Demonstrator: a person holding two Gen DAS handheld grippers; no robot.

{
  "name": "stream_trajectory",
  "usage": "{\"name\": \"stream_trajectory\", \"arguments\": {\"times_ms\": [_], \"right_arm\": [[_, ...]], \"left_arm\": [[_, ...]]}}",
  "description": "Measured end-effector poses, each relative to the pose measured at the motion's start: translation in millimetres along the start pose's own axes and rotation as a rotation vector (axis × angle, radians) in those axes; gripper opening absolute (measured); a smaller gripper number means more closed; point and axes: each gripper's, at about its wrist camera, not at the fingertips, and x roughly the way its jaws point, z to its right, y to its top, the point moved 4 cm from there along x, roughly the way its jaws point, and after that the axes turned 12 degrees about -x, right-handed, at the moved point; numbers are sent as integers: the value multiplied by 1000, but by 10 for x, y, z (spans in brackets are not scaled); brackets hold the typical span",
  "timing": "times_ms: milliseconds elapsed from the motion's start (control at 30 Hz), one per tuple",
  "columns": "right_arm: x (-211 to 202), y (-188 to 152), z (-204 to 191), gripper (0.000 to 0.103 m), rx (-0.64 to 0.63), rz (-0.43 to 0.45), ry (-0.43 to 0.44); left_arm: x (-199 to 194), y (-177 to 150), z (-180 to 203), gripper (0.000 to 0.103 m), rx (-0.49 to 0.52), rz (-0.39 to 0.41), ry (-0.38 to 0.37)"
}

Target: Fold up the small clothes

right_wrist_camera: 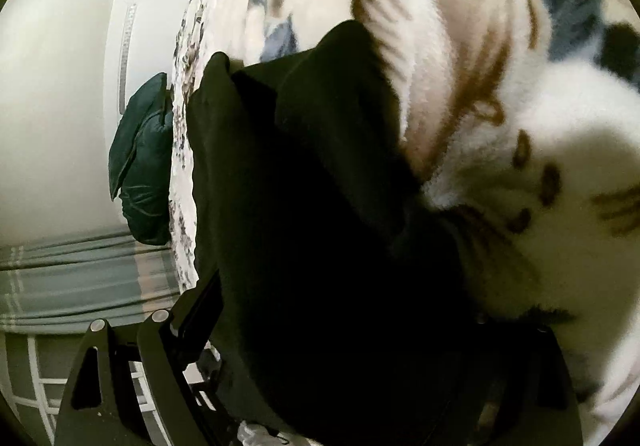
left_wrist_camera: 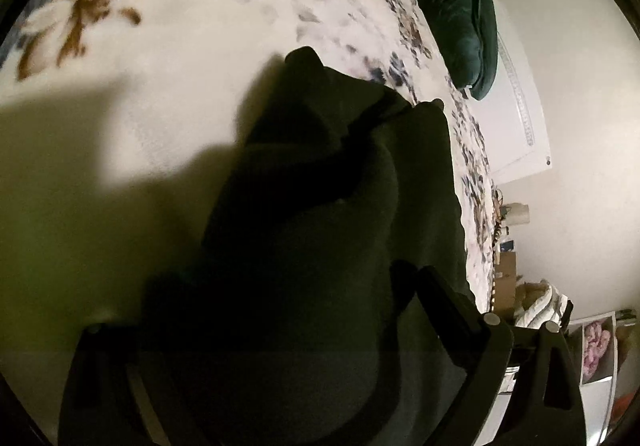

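straddling a dark green garment on the floral blanket, your left gripper stands spread wide. whether your right gripper pinches the cloth, you cannot tell.

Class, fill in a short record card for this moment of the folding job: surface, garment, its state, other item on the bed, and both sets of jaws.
surface: floral fleece blanket on a bed
garment: dark garment, also in the right view
garment state: bunched, not folded flat
other item: dark green cushion at the bed's far edge
left gripper: jaws astride the garment
right gripper: jaws astride the garment; grip unclear
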Motion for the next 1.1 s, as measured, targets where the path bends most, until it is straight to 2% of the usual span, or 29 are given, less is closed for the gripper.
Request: {"name": "stream_trajectory", "arguments": {"times_ms": [33,67,167,233,467,733,933,1100], "right_arm": [[-28,-6,20,65,4,9,-7],[-56,-19,33,54,10,19,7],[-38,6,-46,47,-11,29,7],[-53,24,-132,45,-47,36,5],[-190,56,-455,41,-94,57,3],[-686,-11,-982,40,-164,33,17],[-1385,-443,-1322,40,-183,-61,5],[-2217,-1074,-1417,40,-158,-141,-35]], "left_arm": [[-41,12,-3,63,4,12,9],[-63,18,7,43,11,9,6],[-135,0,150,35,73,13,6],[-197,-10,281,33,118,28,5],[-521,-23,561,30,139,39,-38],[-1182,-127,787,29,160,21,-37],[-2059,-232,697,29,86,-8,35],[-2884,-376,525,29,19,-49,111]]}}
